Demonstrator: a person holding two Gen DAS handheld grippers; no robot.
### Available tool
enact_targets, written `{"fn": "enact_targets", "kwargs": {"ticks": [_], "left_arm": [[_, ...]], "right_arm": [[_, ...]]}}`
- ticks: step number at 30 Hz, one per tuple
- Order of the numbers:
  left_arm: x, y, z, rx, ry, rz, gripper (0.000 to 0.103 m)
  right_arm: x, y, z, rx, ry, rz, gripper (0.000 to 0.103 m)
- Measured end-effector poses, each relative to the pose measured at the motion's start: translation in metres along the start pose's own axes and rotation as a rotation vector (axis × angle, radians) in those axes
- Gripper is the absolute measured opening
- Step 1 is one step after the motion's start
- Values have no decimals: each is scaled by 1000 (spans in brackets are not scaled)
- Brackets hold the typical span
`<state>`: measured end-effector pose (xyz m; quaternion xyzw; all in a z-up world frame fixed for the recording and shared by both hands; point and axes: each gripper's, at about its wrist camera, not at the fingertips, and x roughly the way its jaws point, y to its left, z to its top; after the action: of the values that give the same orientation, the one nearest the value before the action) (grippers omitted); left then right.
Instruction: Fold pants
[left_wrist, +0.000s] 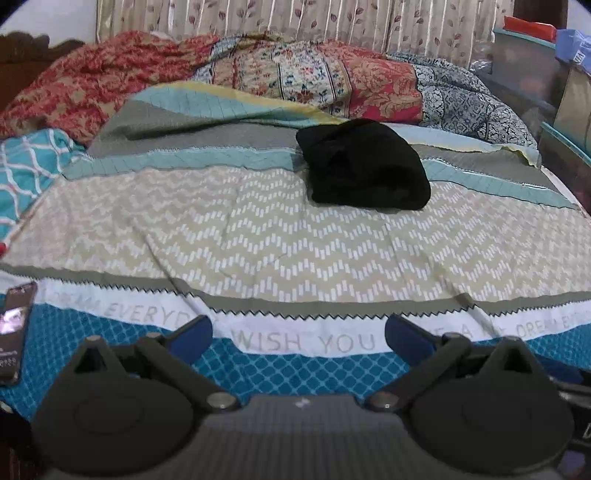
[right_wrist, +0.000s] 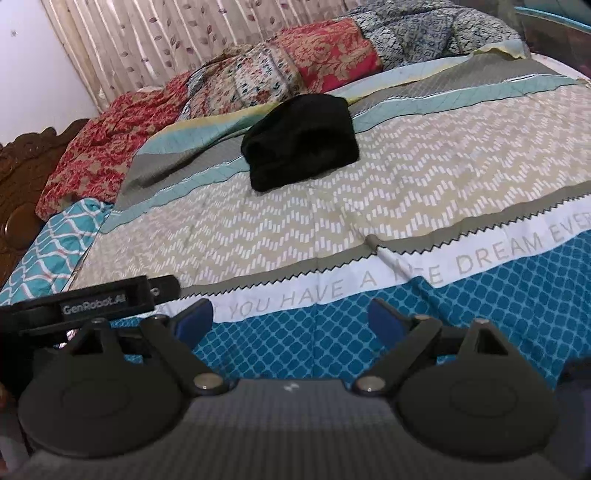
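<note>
Striped curtains (left_wrist: 295, 22) printed with small leaves hang behind a bed (left_wrist: 258, 240) that fills both of your views. Its cover runs in bands: teal lattice nearest you, a white strip of grey lettering, beige zigzag across the middle, then grey and pale teal stripes. A rumpled quilt (left_wrist: 314, 81) in red, cream and navy florals is heaped along the far side, under the curtains.

Your black pants (left_wrist: 365, 166) sit on the bed as a compact folded bundle, lying where the beige zigzag band meets the grey and teal stripes, well apart from both grippers and just in front of the quilt.

Your left gripper (left_wrist: 298, 338) hovers over the teal lattice band with its blue-padded fingers (left_wrist: 194, 334) spread wide and nothing between them. Your right gripper (right_wrist: 291, 319) does the same (its fingers (right_wrist: 384, 321) equally far apart and empty), with the left gripper's black body showing at the left of its view. A dark phone (left_wrist: 14, 332) lies at the bed's near left edge in the left view.
</note>
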<state>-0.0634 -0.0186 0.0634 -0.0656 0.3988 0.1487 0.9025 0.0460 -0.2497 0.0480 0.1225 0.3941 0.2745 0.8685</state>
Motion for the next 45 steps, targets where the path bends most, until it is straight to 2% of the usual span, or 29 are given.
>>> {"fn": "enact_targets", "kwargs": {"ticks": [7, 18, 25, 39, 45], "left_arm": [[-4, -3, 1, 84, -54, 80, 103], [8, 4, -4, 102, -6, 116, 103], [10, 7, -9, 121, -15, 168, 103], [12, 10, -7, 124, -8, 193, 103], [16, 9, -6, 123, 26, 200, 103]], "right_arm": [[3, -9, -1, 54, -5, -27, 93], [4, -19, 0, 93, -10, -37, 93], [5, -20, 1, 92, 0, -39, 93], [7, -20, 2, 88, 12, -37, 93], [7, -24, 4, 90, 12, -36, 93]]}}
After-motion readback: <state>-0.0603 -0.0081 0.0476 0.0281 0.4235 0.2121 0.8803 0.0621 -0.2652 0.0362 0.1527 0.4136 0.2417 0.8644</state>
